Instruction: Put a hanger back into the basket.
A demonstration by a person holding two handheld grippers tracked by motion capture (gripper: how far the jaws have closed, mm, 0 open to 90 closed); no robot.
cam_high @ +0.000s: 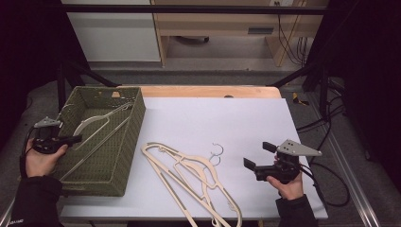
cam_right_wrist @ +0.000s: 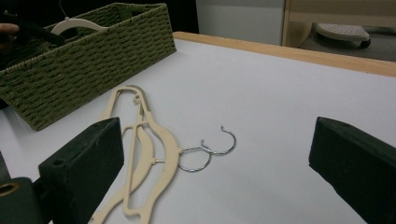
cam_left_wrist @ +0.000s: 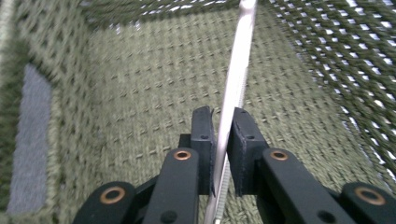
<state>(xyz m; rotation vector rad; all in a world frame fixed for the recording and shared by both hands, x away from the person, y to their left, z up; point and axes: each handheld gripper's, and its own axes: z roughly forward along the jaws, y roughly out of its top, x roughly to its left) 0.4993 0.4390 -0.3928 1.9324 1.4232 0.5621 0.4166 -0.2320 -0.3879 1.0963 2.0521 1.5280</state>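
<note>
While a cream plastic clothes hanger is pinched by its straight bar between the closed black jaws of the left gripper, it is kept inside the olive-green woven rectangular basket at the left end of the table, slanting across the interior with its curved shoulder toward the far wall. In the left gripper view the bar is seen running up from between the pads over the woven basket floor, with the open-weave walls on either side. The right gripper is held over the right part of the table with its jaws wide apart and nothing between them.

Between the basket and the right gripper, two more cream plastic hangers are laid overlapping on the table, their thin metal hooks pointing toward the right gripper and lying side by side, just touching. These hangers are well apart from the basket's near wall. The basket's tall sides are set around the held hanger on every side.

The work surface is a pale grey-white sheet spread over a wooden tabletop, whose light wood edge is left exposed along the far side. Beyond it, a grey floor, light wooden furniture and dark cables are seen, with black frame bars around the table.
</note>
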